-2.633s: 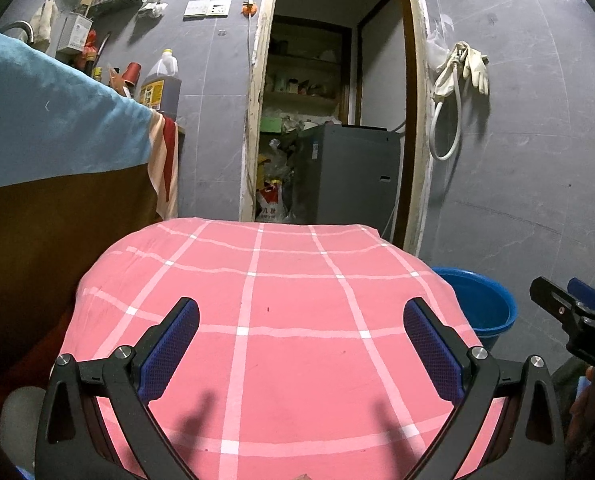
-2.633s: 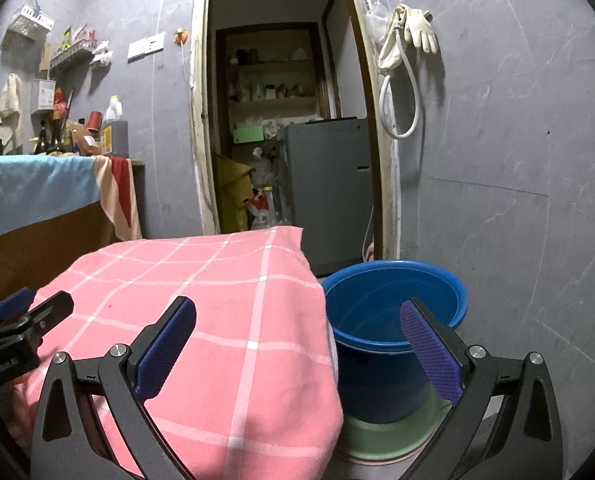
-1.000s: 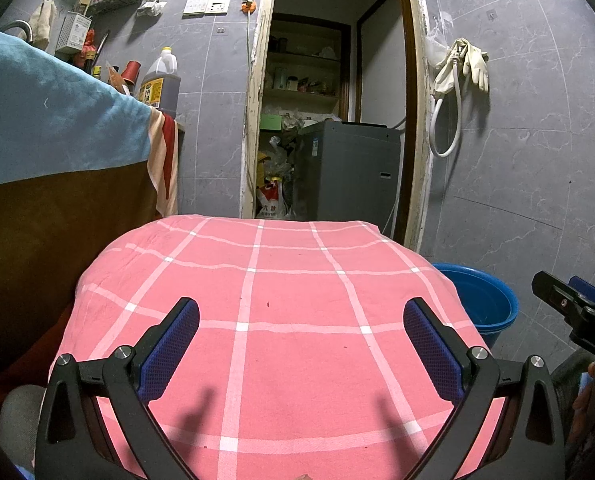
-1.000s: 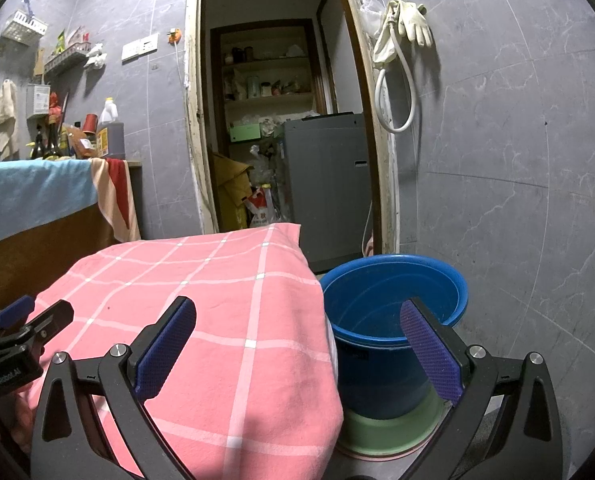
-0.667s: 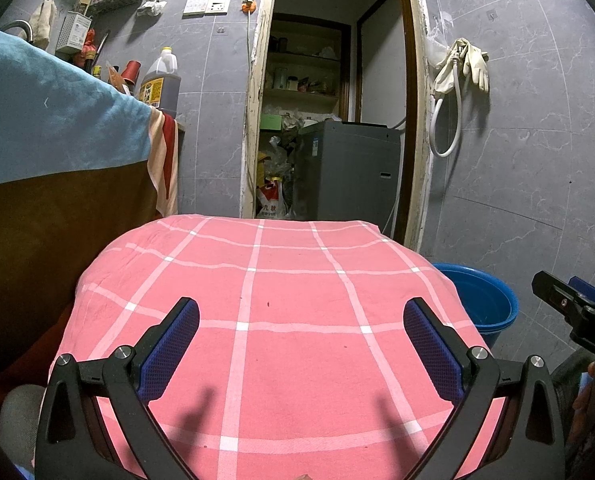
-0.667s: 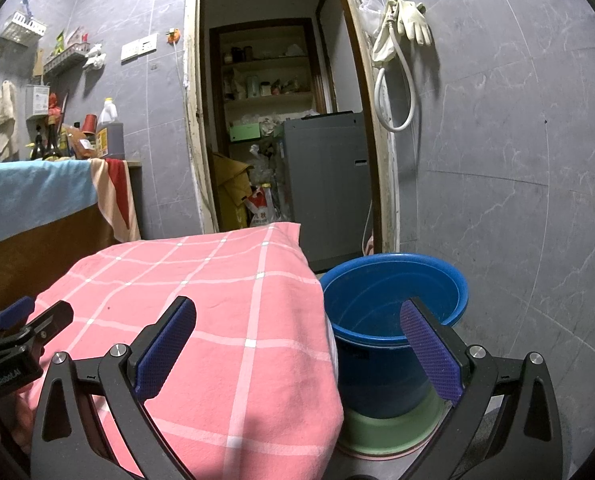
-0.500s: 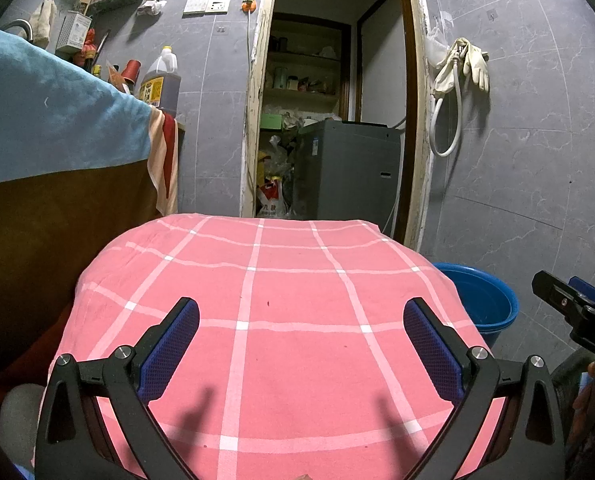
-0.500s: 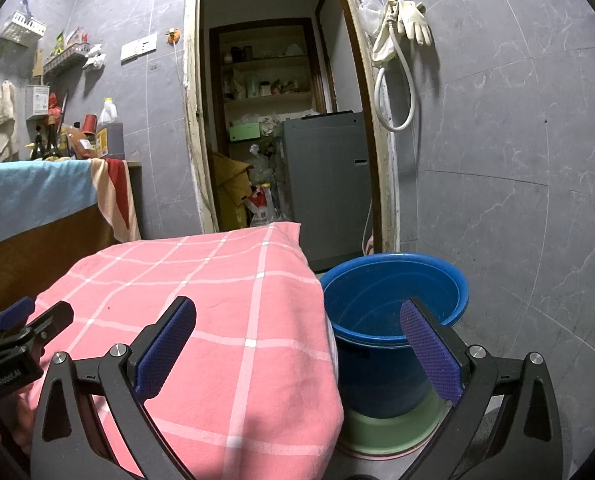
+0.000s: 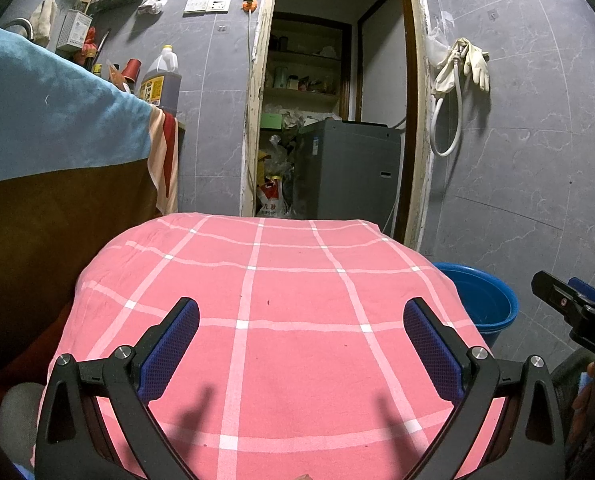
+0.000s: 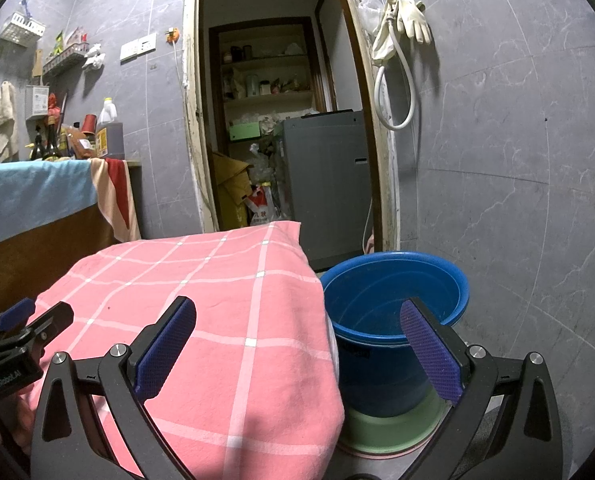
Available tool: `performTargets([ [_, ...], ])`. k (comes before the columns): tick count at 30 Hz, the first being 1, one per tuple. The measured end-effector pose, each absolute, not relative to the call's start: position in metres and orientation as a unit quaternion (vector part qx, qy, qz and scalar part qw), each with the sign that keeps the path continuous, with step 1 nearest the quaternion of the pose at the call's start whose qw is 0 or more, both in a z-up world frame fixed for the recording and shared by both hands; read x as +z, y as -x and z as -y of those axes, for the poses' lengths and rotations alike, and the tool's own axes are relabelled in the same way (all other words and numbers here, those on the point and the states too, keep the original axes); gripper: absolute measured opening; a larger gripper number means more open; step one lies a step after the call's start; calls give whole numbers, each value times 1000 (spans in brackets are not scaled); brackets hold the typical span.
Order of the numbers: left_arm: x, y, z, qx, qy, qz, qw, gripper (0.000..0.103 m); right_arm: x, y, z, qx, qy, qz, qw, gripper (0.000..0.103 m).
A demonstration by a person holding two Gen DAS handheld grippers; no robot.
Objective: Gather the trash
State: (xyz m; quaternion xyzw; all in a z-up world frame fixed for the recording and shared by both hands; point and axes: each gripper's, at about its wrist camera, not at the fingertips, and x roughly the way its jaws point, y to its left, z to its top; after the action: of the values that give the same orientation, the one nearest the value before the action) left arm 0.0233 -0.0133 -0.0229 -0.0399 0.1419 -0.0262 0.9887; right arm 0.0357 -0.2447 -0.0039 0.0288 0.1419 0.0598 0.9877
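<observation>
trash isn't visible, i think; both grippers, left gripper (image 9: 300, 334) and right gripper (image 10: 297, 332), gape empty, so i risk snagging the pink cloth (image 9: 289, 292) near its right edge by the blue bucket (image 10: 393, 300).

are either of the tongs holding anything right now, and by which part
Nothing is held: the left tongs and right tongs are both open and empty above the pink checked cloth.
</observation>
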Motion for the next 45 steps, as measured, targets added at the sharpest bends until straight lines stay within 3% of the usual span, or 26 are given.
performTargets([
  [45,-28,-18,22,-10,28,-136,990,100,-4,-37,244,59,-32,-145,987,103],
])
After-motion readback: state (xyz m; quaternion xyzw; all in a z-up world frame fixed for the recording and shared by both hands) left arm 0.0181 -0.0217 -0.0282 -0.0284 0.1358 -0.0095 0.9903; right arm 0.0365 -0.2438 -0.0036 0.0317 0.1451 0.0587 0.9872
